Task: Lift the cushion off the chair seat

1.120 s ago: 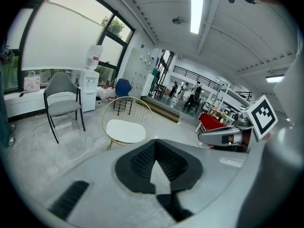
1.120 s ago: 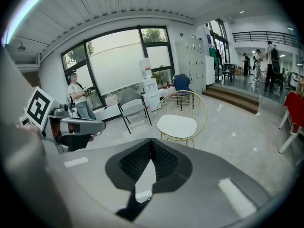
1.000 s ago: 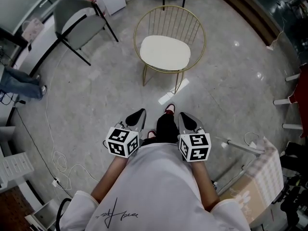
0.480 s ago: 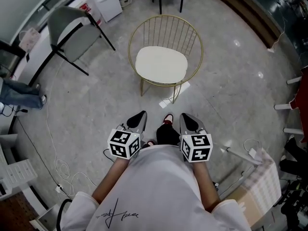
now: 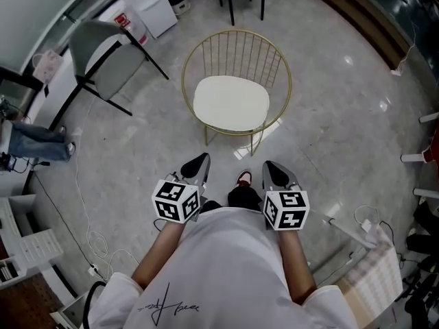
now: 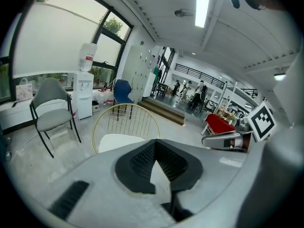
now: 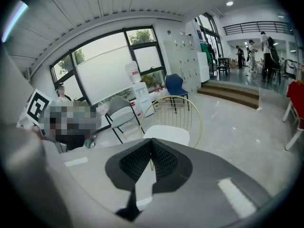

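Left gripper [image 5: 199, 163], right gripper [image 5: 273, 170]: jaws pressed together, nothing between, lower centre of frame. Cushion [image 5: 231, 103] lay flat on seat of gold wire chair [image 5: 236, 41], upper centre, well apart from grippers. Risk: closed jaws could shove cushion or snag wire rim. Bare floor between; grey chair [image 5: 103, 43] upper left, cable [image 5: 101, 244] lower left.

Open floor [image 5: 137, 149] before wire chair [image 5: 236, 50]

Matt cloth cushion [image 5: 231, 103], gold wire chair [image 5: 236, 50], glossy floor [image 5: 329, 115]
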A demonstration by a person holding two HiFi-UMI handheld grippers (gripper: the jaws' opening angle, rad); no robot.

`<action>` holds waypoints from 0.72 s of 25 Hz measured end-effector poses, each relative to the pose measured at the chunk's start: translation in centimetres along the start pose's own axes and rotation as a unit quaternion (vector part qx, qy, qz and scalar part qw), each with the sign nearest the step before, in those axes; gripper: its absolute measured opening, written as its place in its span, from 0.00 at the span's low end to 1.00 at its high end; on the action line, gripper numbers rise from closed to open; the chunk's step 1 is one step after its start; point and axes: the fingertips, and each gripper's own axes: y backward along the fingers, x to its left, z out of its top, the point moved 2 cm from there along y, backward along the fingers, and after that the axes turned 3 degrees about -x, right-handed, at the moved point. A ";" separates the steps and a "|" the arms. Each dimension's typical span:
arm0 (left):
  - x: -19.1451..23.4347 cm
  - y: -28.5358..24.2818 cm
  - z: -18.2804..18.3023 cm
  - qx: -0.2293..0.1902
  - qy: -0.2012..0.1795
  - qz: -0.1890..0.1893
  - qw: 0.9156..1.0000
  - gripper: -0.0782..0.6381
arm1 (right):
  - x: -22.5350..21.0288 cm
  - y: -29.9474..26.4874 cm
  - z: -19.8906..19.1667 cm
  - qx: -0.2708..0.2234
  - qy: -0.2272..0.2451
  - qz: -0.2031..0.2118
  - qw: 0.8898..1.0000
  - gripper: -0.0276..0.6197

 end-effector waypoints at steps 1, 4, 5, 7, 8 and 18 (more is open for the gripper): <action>-0.2 -0.4 0.1 0.001 -0.007 0.000 1.000 0.11 | -0.3 -0.1 0.2 -0.004 -0.001 0.001 1.000 0.05; -0.3 -1.5 0.5 0.006 -0.029 0.003 1.000 0.11 | -0.7 -0.4 1.1 -0.026 0.001 0.006 1.000 0.05; -0.3 -2.0 0.7 0.006 -0.028 0.001 1.000 0.11 | -0.9 -0.6 1.4 -0.029 0.002 0.007 1.000 0.05; -0.5 -2.8 1.1 0.006 -0.021 -0.005 1.000 0.11 | -1.4 -0.9 1.7 -0.028 0.003 0.006 1.000 0.05; -0.6 -3.0 1.3 0.007 -0.021 -0.007 1.000 0.11 | -1.6 -1.1 1.8 -0.026 0.000 0.004 1.000 0.05; 1.3 -5.3 1.2 0.025 -0.001 -0.010 1.000 0.11 | -2.8 -3.9 2.2 0.002 -0.018 -0.015 1.000 0.05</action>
